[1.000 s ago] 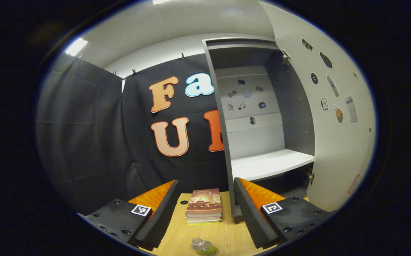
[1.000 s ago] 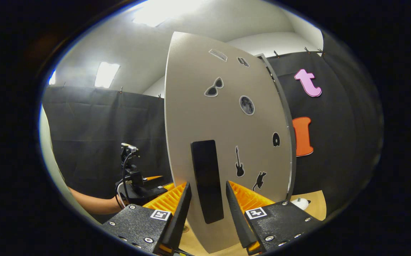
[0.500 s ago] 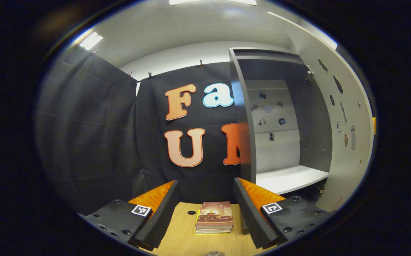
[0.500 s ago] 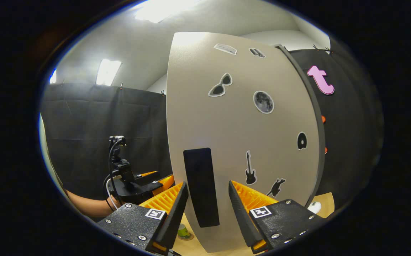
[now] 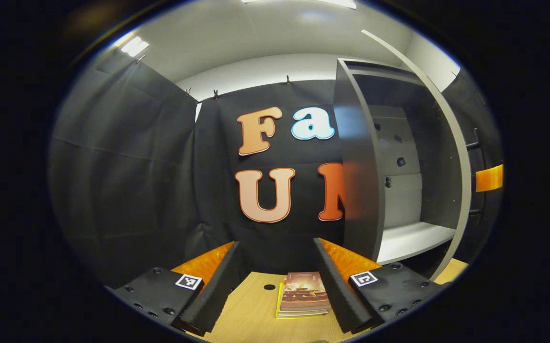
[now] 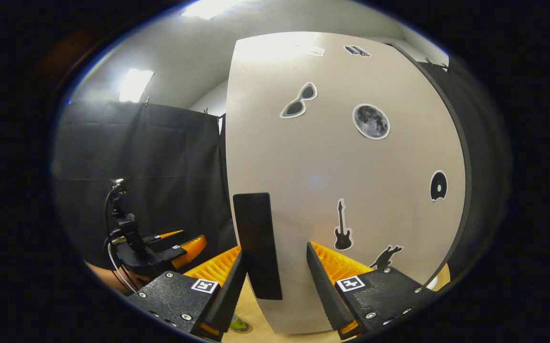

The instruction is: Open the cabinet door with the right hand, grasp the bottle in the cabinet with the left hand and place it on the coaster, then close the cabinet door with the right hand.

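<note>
Between my right gripper's spread fingers stands the cabinet door handle, ungripped; my left gripper hangs released above the books.

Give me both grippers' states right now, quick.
Left gripper: open, holding nothing, above the table.
Right gripper: open, jaws either side of the cabinet door handle, not clamped.
</note>
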Action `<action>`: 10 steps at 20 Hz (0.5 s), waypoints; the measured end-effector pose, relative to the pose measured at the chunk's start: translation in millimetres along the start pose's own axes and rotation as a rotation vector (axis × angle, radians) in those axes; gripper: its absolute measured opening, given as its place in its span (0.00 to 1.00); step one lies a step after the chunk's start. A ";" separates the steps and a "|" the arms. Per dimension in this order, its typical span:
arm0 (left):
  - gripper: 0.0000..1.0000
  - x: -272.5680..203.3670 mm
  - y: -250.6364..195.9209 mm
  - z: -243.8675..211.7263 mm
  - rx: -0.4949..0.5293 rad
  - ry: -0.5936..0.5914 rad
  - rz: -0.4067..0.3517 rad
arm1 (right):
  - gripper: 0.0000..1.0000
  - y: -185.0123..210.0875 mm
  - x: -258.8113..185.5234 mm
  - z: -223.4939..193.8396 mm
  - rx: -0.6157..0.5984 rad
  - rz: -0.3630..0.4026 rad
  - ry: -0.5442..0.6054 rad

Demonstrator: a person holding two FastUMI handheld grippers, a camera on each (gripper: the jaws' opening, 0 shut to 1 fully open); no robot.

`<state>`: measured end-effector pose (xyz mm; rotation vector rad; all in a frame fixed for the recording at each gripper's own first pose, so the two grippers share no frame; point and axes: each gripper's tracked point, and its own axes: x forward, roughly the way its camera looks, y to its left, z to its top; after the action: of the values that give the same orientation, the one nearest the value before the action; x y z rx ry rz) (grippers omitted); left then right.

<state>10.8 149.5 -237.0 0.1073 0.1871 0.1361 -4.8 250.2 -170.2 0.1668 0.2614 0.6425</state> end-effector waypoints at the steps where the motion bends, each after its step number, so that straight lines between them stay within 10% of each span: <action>1: 0.96 4.4 5.3 -0.4 -0.002 -0.002 0.003 | 0.76 -0.3 4.8 -1.6 -0.014 -0.011 0.007; 10: 0.96 29.8 -2.5 -0.8 -0.004 -0.001 -0.041 | 0.78 -12.3 32.8 -4.6 -0.086 -0.123 0.032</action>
<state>40.0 151.4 -243.3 0.0995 0.1877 0.0959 26.1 260.7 -183.6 0.0572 0.2716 0.5339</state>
